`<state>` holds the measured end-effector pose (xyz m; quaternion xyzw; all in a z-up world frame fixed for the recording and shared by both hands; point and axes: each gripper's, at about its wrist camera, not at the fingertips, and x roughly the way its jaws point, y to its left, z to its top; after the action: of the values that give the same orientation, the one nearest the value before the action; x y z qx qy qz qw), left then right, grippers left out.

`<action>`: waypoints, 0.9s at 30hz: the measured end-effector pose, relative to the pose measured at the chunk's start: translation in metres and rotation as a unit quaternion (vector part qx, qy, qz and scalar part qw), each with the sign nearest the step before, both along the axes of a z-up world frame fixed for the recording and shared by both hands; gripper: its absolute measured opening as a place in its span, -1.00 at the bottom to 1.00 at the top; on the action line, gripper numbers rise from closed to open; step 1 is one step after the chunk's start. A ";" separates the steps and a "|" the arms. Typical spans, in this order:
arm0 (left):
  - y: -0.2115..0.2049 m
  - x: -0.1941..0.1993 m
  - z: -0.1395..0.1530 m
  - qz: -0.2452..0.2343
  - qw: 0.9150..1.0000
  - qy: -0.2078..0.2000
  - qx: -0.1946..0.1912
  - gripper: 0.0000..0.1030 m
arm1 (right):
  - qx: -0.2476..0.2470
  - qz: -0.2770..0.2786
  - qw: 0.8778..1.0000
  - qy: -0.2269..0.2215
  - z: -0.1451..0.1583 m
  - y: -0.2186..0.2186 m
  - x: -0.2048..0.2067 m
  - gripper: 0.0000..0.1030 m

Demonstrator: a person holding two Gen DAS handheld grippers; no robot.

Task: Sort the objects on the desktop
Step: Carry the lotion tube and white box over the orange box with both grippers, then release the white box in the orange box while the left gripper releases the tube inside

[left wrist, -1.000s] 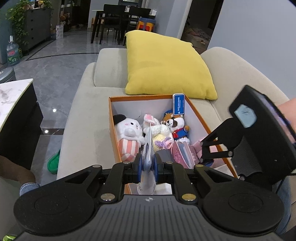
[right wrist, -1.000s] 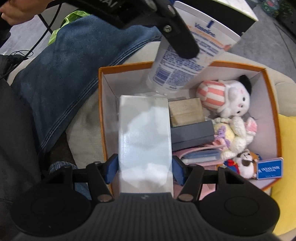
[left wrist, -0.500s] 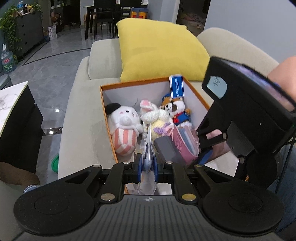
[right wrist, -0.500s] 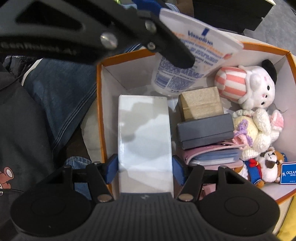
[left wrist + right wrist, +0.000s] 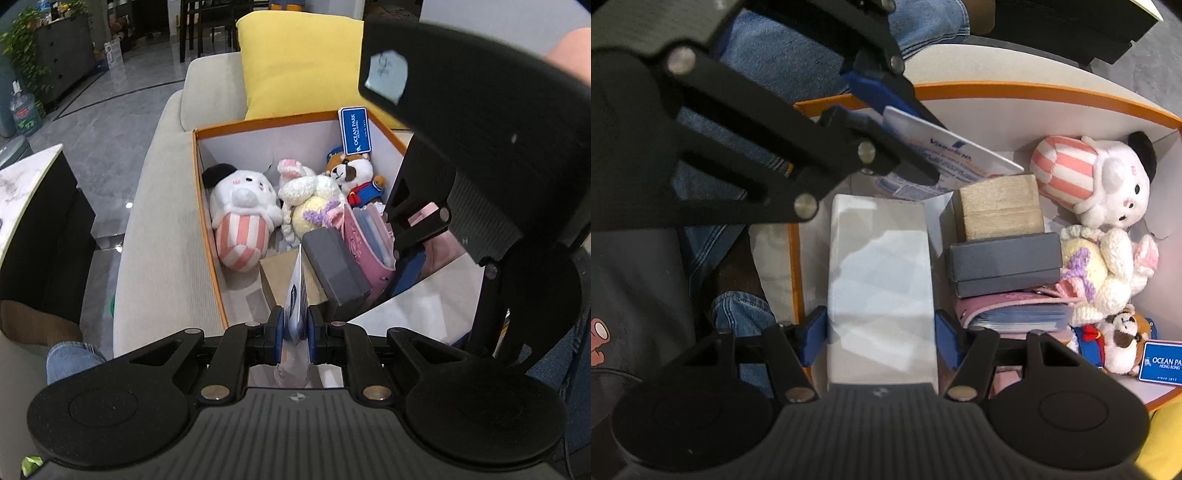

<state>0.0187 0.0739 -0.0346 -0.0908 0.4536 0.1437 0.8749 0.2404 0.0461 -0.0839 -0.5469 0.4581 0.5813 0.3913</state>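
My left gripper [image 5: 294, 328] is shut on a white Vaseline tube [image 5: 297, 291], held edge-on over the near end of the orange-rimmed box [image 5: 207, 229]. In the right wrist view the tube [image 5: 945, 162] hangs tilted over the box's corner. My right gripper [image 5: 881, 332] is shut on a white rectangular box [image 5: 881, 277] and holds it inside the orange-rimmed box [image 5: 997, 90], beside a tan box [image 5: 999, 206] and a dark grey case [image 5: 1004, 262].
The box sits on a beige sofa [image 5: 162, 236] with a yellow cushion [image 5: 295, 62] behind. Inside lie a striped plush [image 5: 240, 218], a knitted bunny [image 5: 314, 199], a small bear with a blue tag [image 5: 354, 173] and a pink wallet [image 5: 369, 240]. A person's jeans [image 5: 783, 59] lie next to the box.
Both grippers have moved lower and closer into the box. The tube has tilted flatter over the box's near corner. The white box has sunk deeper beside the grey case.
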 end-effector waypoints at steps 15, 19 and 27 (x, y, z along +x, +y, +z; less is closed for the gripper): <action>-0.003 0.001 -0.019 0.014 1.000 0.020 0.012 -0.73 | 0.012 0.014 1.000 -0.020 0.010 -0.008 -0.006 0.19; -0.009 -0.001 -0.023 0.013 0.999 0.021 0.030 -0.73 | 0.024 0.003 0.999 -0.030 0.011 -0.020 -0.006 0.19; -0.012 0.002 -0.025 0.012 0.998 0.051 0.020 -0.71 | 0.045 -0.041 0.997 -0.045 0.015 -0.044 0.001 0.19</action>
<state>0.0208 0.0614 -0.0597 -0.0716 0.4940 0.1674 0.8502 0.2414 0.0023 -0.0689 -0.5351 0.4354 0.5592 0.4598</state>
